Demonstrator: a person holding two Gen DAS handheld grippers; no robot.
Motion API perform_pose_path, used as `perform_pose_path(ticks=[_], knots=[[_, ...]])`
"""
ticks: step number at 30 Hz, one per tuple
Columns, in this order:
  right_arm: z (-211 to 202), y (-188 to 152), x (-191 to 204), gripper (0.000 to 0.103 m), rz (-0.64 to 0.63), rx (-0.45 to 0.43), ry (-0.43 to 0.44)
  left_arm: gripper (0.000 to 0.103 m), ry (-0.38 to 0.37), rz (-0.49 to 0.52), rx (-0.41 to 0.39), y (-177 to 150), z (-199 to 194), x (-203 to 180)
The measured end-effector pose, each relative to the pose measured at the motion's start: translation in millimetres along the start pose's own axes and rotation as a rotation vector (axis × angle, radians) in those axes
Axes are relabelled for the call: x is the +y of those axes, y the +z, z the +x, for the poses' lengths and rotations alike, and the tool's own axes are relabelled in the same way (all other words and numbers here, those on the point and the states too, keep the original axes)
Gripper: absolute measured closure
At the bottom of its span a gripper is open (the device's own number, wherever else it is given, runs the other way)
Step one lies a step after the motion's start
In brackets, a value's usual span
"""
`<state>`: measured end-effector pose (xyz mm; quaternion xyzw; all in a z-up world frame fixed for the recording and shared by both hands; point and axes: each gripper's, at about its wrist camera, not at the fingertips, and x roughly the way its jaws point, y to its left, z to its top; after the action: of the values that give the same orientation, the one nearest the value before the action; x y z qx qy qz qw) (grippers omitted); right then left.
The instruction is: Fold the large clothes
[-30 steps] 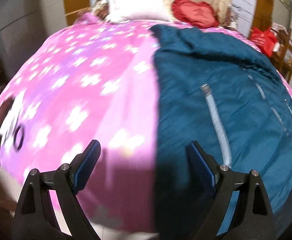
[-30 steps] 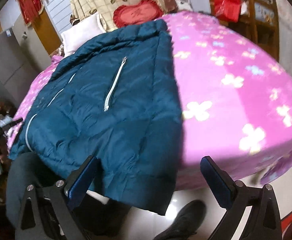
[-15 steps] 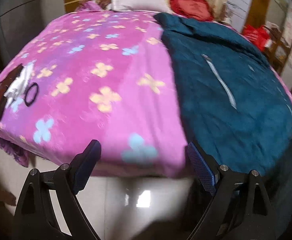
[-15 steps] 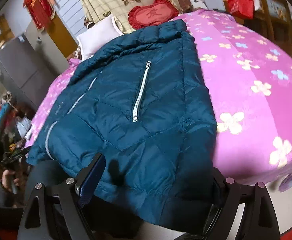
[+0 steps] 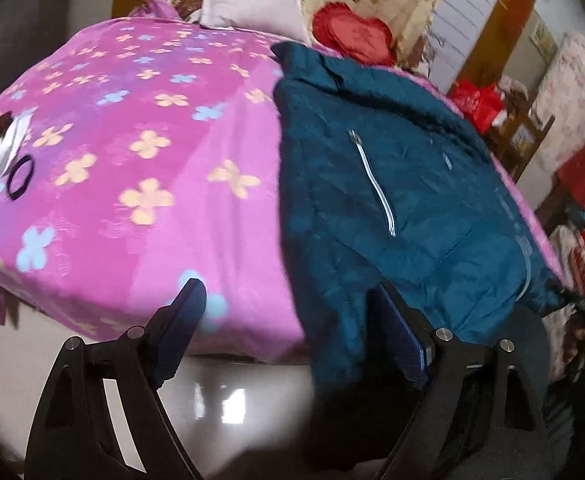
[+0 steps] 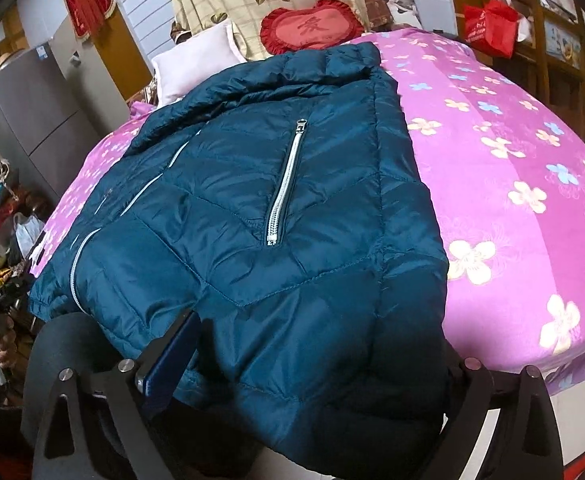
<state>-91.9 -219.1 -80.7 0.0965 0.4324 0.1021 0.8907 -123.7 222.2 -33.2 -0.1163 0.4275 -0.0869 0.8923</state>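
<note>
A dark teal puffer jacket point(image 6: 284, 200) with silver zippers lies front up on a pink flowered bed cover point(image 6: 512, 168), its hem hanging over the near bed edge. It also shows in the left wrist view point(image 5: 392, 200). My right gripper point(image 6: 316, 344) is open, its jaws spread on either side of the jacket's hem; the right finger is hidden under the fabric. My left gripper point(image 5: 288, 308) is open at the jacket's left hem corner, which hangs between the jaws; the right finger point(image 5: 396, 332) is against the fabric.
A white pillow point(image 5: 252, 4) and a red heart cushion point(image 6: 312, 28) lie at the bed's head. A black hair tie point(image 5: 20, 178) and a dark and white item lie at the bed's left edge. Cluttered furniture stands on both sides. Glossy floor point(image 5: 228, 392) is below.
Both grippers have come down and closer to the near bed edge. The jacket's hem now lies between the jaws of each. Both stay open.
</note>
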Motion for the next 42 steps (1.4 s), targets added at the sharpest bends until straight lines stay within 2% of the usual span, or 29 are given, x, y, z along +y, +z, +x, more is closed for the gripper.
perform_pose_path(ticks=[4, 8, 10, 12, 15, 17, 19, 24, 26, 28, 30, 31, 32, 33, 37, 42], knots=[[1, -1, 3, 0.006, -0.023, 0.004, -0.016, 0.016, -0.053, 0.024, 0.005, 12, 18, -12], [2, 0, 3, 0.006, -0.021, 0.004, -0.017, 0.015, -0.217, 0.019, 0.050, 25, 33, -16], [2, -1, 3, 0.006, -0.022, 0.004, -0.018, 0.014, -0.265, 0.023, 0.056, 28, 36, -18], [2, -1, 3, 0.006, -0.022, 0.004, -0.018, 0.014, -0.311, 0.013, 0.073, 26, 34, -17], [1, -1, 3, 0.006, -0.023, 0.000, -0.013, 0.014, -0.429, 0.039, 0.141, 9, 21, -21], [2, -1, 3, 0.006, -0.025, -0.003, -0.011, 0.014, -0.409, 0.101, 0.160, -1, 14, -28], [1, -2, 2, 0.006, -0.026, -0.009, -0.007, 0.014, -0.367, 0.167, 0.146, -3, 13, -38], [1, 1, -2, 0.006, 0.009, -0.027, 0.020, 0.014, -0.323, 0.103, 0.092, 22, 34, -47], [0, 2, -3, 0.013, 0.022, -0.032, 0.034, 0.015, -0.318, 0.079, 0.075, 25, 38, -47], [-2, 1, -5, 0.018, 0.036, -0.023, 0.058, 0.022, -0.300, 0.086, 0.068, 22, 37, -48], [-7, -1, -12, 0.029, 0.066, -0.016, 0.094, 0.047, -0.246, 0.096, 0.060, 16, 32, -44], [-9, -2, -17, 0.030, 0.092, -0.018, 0.121, 0.056, -0.227, 0.087, 0.059, 16, 32, -40], [-10, -3, -20, 0.031, 0.106, -0.019, 0.138, 0.071, -0.204, 0.065, 0.057, 15, 32, -33], [-10, -3, -23, 0.031, 0.118, -0.022, 0.160, 0.076, -0.210, 0.043, 0.056, 15, 32, -26], [0, 6, -21, 0.031, 0.120, -0.047, 0.198, 0.077, -0.198, 0.058, 0.032, 14, 35, -31], [10, 14, -16, 0.031, 0.112, -0.065, 0.197, 0.065, -0.226, 0.048, 0.025, 16, 38, -35]])
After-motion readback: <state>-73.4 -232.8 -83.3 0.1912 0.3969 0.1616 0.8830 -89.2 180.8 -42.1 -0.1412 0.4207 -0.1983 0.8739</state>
